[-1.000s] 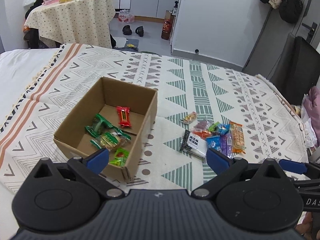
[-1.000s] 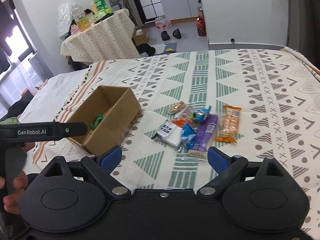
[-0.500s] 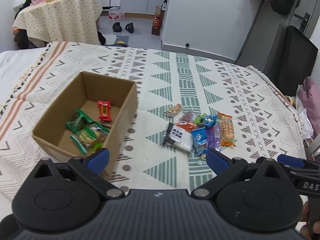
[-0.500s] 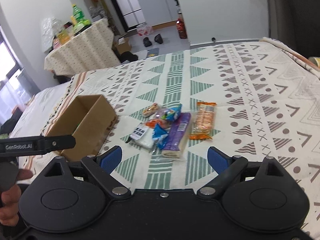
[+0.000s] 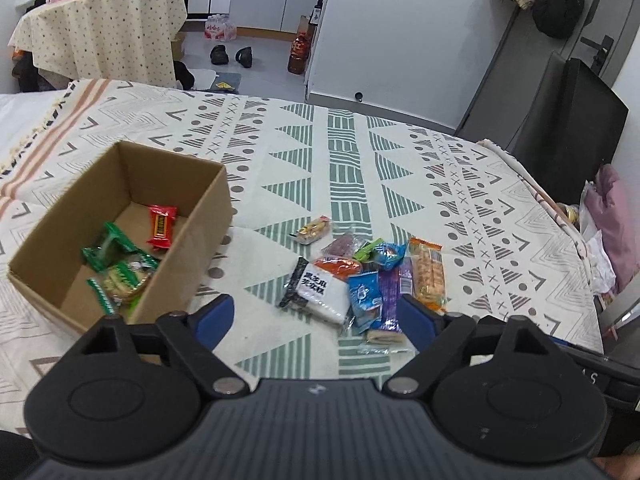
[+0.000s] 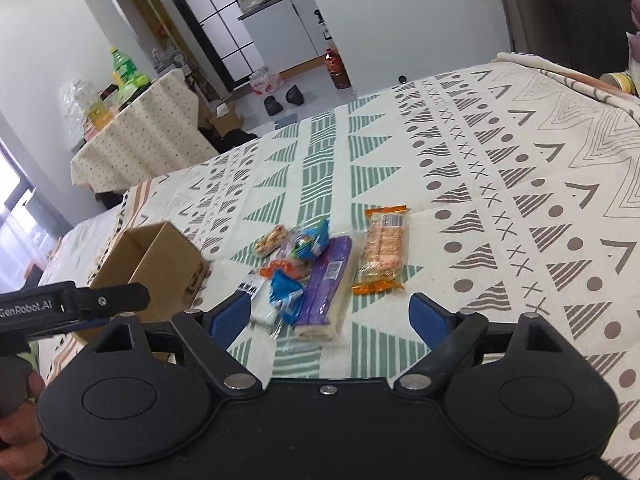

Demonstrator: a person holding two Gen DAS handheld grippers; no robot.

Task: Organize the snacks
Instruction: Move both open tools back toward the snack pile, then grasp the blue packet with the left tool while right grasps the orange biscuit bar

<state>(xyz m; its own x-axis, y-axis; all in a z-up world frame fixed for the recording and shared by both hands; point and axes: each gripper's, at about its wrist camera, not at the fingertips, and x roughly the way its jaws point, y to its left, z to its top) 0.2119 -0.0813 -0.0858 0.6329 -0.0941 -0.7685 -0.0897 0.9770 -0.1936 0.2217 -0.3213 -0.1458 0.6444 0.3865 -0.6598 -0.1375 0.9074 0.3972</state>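
Note:
An open cardboard box [image 5: 188,256] [image 6: 168,256] sits on the patterned bedspread, holding a red snack bar [image 5: 161,226] and green-wrapped snacks [image 5: 116,258]. To its right lies a loose pile of snacks: a white packet with black print [image 5: 318,290], a blue packet [image 5: 364,294] [image 6: 286,288], a long purple packet [image 6: 328,284] and an orange biscuit pack [image 5: 428,274] [image 6: 384,246]. My left gripper [image 5: 316,318] is open just short of the white packet. Over the near end of the purple packet hovers my right gripper [image 6: 330,314], open, holding nothing.
The left gripper's body [image 6: 72,304] and a hand [image 6: 16,420] show at the right wrist view's left edge. Beyond the bed stand a cloth-covered table with bottles [image 5: 100,32], shoes [image 5: 232,56] on the floor and a black chair [image 5: 568,120].
Both grippers have shifted right and nearer to the snack pile; the box now sits further left in both views. Both stay open and hold nothing.

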